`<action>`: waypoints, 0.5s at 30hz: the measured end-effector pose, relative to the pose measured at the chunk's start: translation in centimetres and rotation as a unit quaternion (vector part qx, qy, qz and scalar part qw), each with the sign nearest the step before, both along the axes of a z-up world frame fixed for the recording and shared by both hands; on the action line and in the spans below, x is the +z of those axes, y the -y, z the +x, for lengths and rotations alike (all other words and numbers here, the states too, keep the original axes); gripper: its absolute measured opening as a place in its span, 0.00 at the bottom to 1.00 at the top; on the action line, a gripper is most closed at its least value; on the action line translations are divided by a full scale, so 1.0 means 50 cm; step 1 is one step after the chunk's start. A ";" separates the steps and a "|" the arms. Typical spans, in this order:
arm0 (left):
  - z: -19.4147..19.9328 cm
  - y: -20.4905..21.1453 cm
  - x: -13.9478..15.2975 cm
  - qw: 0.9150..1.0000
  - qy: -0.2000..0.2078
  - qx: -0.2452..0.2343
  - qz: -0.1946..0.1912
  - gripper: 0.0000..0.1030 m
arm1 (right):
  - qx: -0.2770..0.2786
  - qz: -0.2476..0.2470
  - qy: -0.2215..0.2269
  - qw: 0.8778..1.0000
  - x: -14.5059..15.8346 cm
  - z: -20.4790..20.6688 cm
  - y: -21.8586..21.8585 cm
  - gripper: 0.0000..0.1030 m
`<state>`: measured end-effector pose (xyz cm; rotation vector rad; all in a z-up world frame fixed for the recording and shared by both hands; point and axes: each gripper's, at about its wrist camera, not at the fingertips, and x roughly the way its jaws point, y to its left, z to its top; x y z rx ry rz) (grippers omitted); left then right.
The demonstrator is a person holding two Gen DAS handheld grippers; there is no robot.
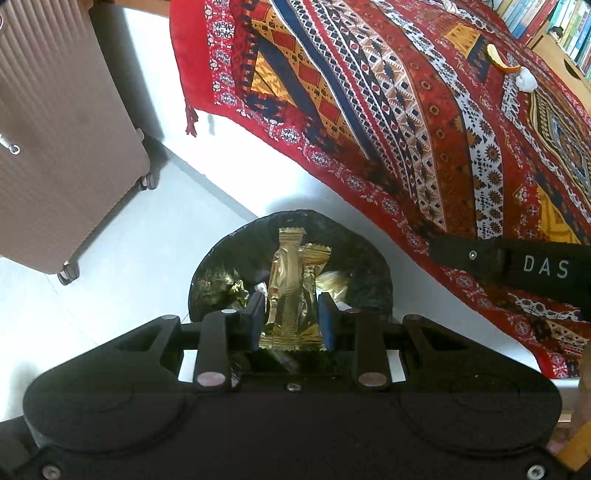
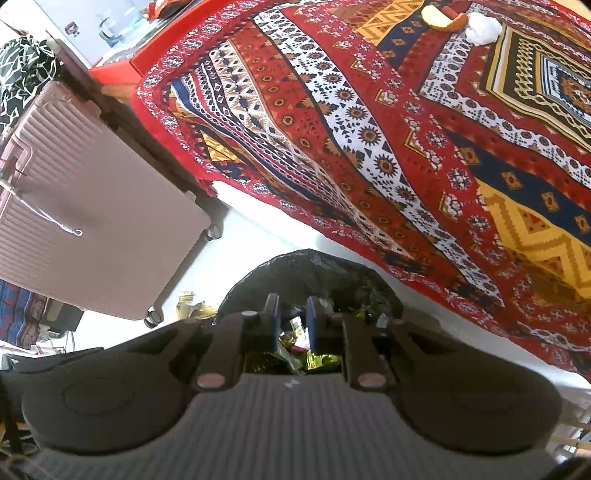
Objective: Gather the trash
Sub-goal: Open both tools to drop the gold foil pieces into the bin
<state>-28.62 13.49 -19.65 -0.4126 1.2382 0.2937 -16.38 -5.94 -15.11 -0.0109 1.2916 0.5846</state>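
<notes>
My left gripper [image 1: 291,314] is shut on a gold foil wrapper [image 1: 290,291], which stands upright between the fingers right above a black-lined trash bin [image 1: 210,269]. Inside the bin lie more gold wrappers. My right gripper [image 2: 292,314] hangs over the same bin [image 2: 376,291], its fingers a little apart with nothing between them; mixed trash shows below the gap. The held wrapper [image 2: 184,301] peeks in at the bin's left side. On the patterned cloth lie an orange peel [image 1: 498,61] [image 2: 443,16] and a crumpled white tissue [image 1: 526,79] [image 2: 482,26].
The table with its red patterned cloth [image 1: 406,129] [image 2: 369,129] overhangs the bin on the right. A pinkish wheeled suitcase [image 1: 55,147] [image 2: 92,203] stands on the white floor [image 1: 129,258] to the left. A bookshelf [image 1: 565,26] is behind the table.
</notes>
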 end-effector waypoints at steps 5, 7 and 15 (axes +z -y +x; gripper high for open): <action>0.001 -0.002 -0.006 1.000 -0.005 0.005 -0.002 0.44 | -0.004 0.001 -0.001 1.000 -0.002 0.002 0.004 0.41; 0.001 -0.004 -0.006 1.000 -0.007 0.008 -0.004 0.49 | -0.005 0.001 -0.001 1.000 -0.002 0.002 0.004 0.42; 0.004 -0.008 0.001 1.000 -0.005 0.008 0.002 0.60 | -0.008 0.005 0.013 1.000 0.016 -0.002 0.010 0.53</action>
